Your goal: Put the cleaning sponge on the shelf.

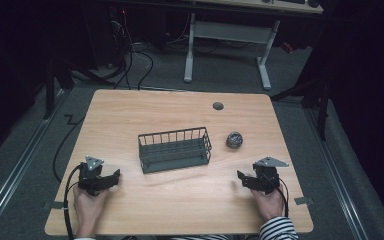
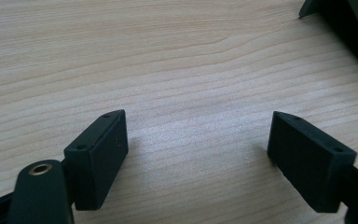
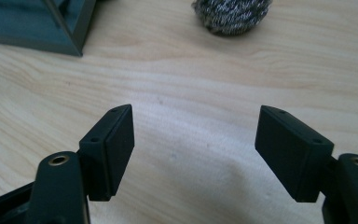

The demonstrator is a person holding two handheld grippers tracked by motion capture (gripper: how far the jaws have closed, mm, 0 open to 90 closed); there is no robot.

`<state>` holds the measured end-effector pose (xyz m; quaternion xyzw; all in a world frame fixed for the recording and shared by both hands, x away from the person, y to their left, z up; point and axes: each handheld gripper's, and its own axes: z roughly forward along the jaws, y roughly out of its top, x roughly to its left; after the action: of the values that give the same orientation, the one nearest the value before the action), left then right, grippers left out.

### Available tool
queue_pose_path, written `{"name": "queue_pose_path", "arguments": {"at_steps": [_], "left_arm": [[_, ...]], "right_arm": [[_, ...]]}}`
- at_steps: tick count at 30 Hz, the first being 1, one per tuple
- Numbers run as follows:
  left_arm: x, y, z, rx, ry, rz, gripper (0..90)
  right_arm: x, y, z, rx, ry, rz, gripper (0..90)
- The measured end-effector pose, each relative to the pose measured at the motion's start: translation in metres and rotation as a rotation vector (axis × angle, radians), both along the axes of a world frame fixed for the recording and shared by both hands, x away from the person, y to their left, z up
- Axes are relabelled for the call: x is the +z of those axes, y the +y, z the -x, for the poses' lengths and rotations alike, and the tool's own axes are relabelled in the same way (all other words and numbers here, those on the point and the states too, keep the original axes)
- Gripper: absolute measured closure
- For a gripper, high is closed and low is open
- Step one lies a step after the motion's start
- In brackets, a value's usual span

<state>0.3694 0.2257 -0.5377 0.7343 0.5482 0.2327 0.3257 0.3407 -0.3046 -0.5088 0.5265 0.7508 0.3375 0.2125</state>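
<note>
The wooden table (image 1: 180, 200) carries a dark wire basket (image 1: 175, 149) near its middle, standing upright, and just to the right of it, apart from it, lies a small grey steel-wool ball (image 1: 234, 139), which the right gripper view shows ahead of the jaws at the top edge (image 3: 231, 15) beside the basket's corner (image 3: 51, 23). The left tongs (image 1: 111, 179) rest at the near left of the table and the right tongs (image 1: 244, 179) at the near right, well apart from the ball. Both stand wide open with only bare wood between their jaws, left (image 2: 196, 149) and right (image 3: 195, 144) alike.
</note>
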Motion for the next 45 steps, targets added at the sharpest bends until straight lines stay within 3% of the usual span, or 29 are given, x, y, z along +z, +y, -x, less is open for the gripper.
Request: {"name": "queue_pose_path", "arguments": {"at_steps": [20,28,29,33,45], "left_arm": [[0.0,-0.001,0.0,-0.009,0.001,-0.002,19.3],[0.0,-0.001,0.0,-0.016,0.002,-0.003,19.3],[0.0,-0.001,0.0,-0.016,0.002,-0.003,19.3],[0.0,-0.001,0.0,-0.017,0.002,-0.003,19.3],[0.0,-0.001,0.0,-0.018,0.002,-0.003,19.2]], "right_arm": [[0.035,-0.003,-0.041,0.011,-0.021,-0.055,27.5],[0.045,0.002,-0.062,0.016,0.006,-0.025,26.1],[0.047,0.006,-0.067,0.021,0.009,-0.001,25.7],[0.049,0.009,-0.073,0.019,0.004,-0.009,25.5],[0.052,0.019,-0.105,0.013,0.025,0.035,22.2]]}}
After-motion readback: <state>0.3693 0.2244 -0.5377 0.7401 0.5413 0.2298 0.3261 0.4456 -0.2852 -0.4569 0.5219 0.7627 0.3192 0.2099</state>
